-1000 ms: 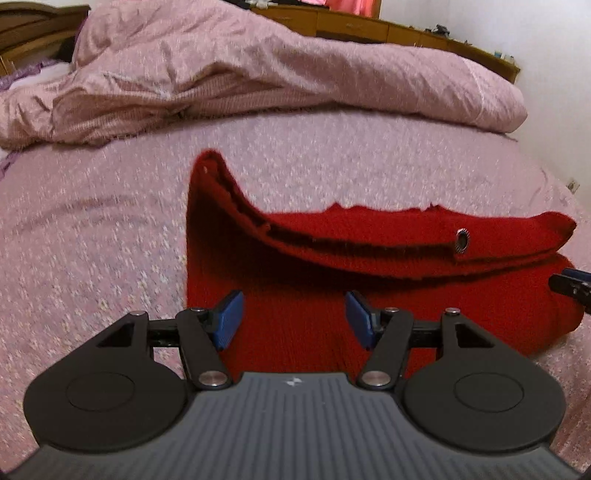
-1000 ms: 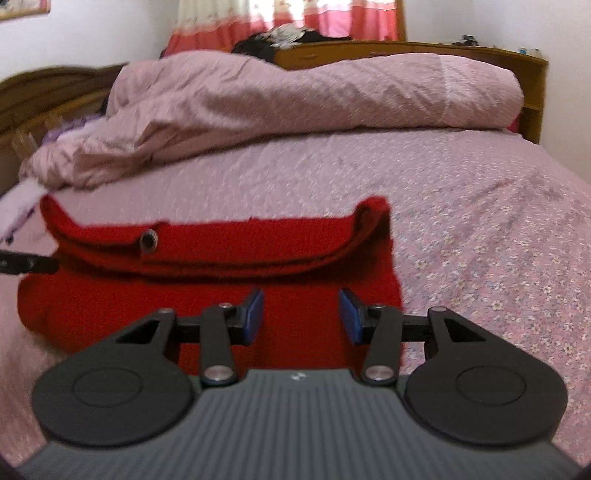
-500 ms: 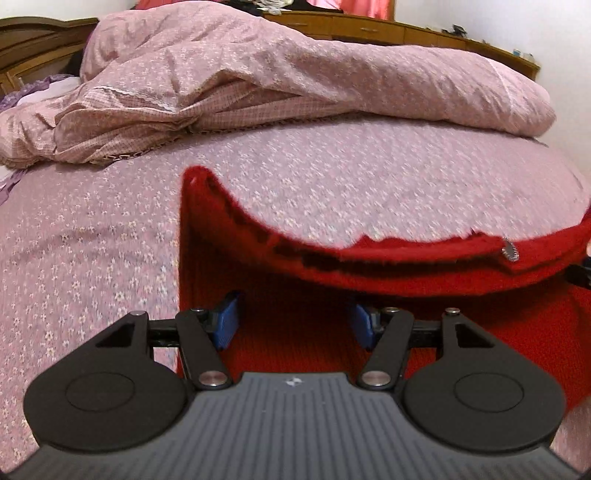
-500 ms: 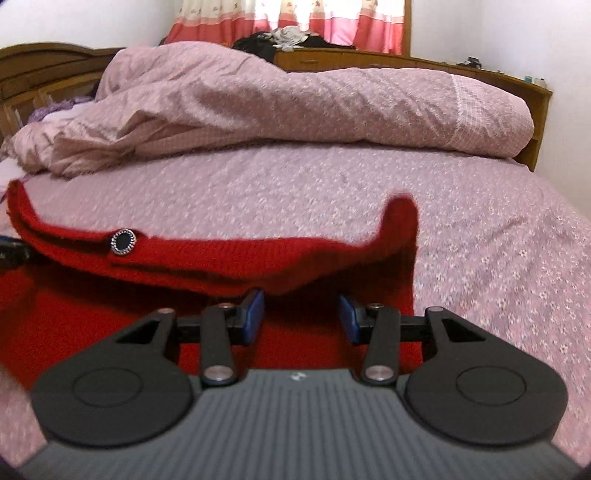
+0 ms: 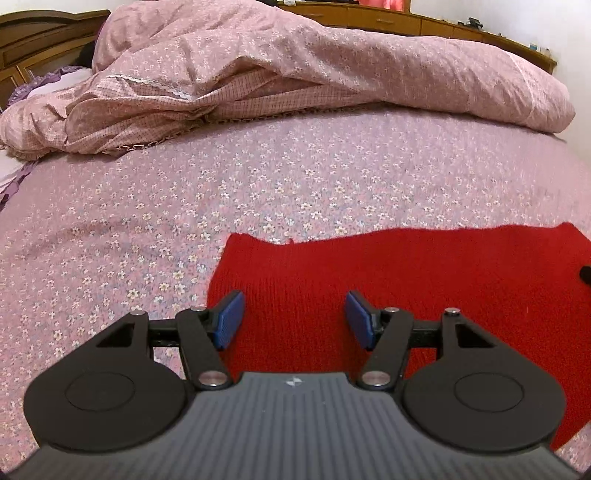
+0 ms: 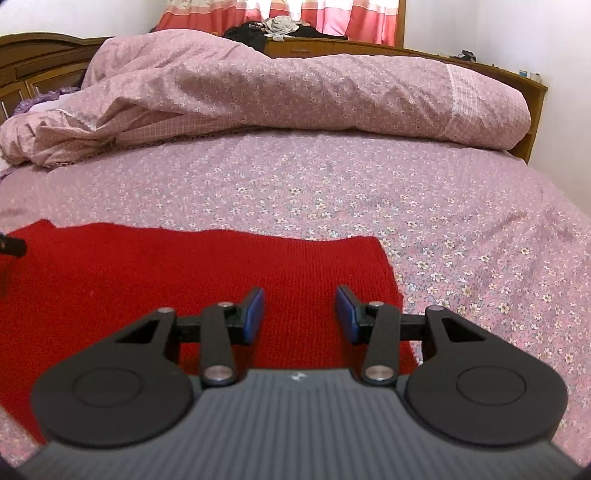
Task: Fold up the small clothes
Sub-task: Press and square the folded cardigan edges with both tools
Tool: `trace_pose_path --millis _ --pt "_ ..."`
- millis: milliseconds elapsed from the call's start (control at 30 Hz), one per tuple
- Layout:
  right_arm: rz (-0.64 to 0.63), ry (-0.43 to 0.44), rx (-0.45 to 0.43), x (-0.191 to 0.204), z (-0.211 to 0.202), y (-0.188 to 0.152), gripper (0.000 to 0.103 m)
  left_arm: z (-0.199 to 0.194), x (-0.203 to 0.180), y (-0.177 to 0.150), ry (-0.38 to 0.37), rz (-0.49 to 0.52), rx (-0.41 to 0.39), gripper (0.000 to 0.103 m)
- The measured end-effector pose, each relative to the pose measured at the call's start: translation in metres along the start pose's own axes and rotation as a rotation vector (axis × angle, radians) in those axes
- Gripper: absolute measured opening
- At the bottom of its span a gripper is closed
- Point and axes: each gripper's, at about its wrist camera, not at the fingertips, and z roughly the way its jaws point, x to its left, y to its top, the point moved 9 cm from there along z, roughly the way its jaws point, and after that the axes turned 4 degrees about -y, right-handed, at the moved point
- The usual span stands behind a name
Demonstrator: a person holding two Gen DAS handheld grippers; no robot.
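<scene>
The red knitted garment (image 5: 424,295) lies flat on the flowered bed sheet (image 5: 258,184), near edge of the bed — left tongs (image 5: 291,319) gape wide over its left end, right tongs (image 6: 299,314) narrower over its right end, both empty.

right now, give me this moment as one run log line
stage: fold laid flat | item: red knit garment on bed | left gripper: jaws open, empty | right gripper: jaws open, empty

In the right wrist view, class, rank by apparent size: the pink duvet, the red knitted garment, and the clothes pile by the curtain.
1. pink duvet
2. red knitted garment, though nearness enlarges it
3. clothes pile, smallest and farthest
</scene>
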Motion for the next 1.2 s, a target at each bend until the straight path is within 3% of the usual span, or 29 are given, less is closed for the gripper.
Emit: trace_pose_path --millis 233,567,800,967,1200 --pt "0.079 0.010 -0.026 -0.012 -0.034 0.003 0.046 -0.036 -0.005 -0.007 -0.031 0.008 -0.009 0.067" --pt "0.172 0.020 -0.025 -0.027 -0.084 -0.031 0.046 -0.077 -0.001 -0.057 -0.034 0.014 0.033 0.067" --pt "0.193 0.007 0.050 -0.028 -0.074 -0.062 0.045 -0.067 0.013 -0.083 -0.019 -0.022 0.086 0.067" --pt "0.192 -0.001 0.031 -0.026 -0.071 -0.071 0.045 -0.061 0.017 -0.089 -0.032 -0.078 0.088 0.068" --pt "0.291 0.014 0.018 -0.034 -0.081 -0.068 0.045 -0.077 0.013 -0.086 -0.009 -0.048 0.066 0.069"
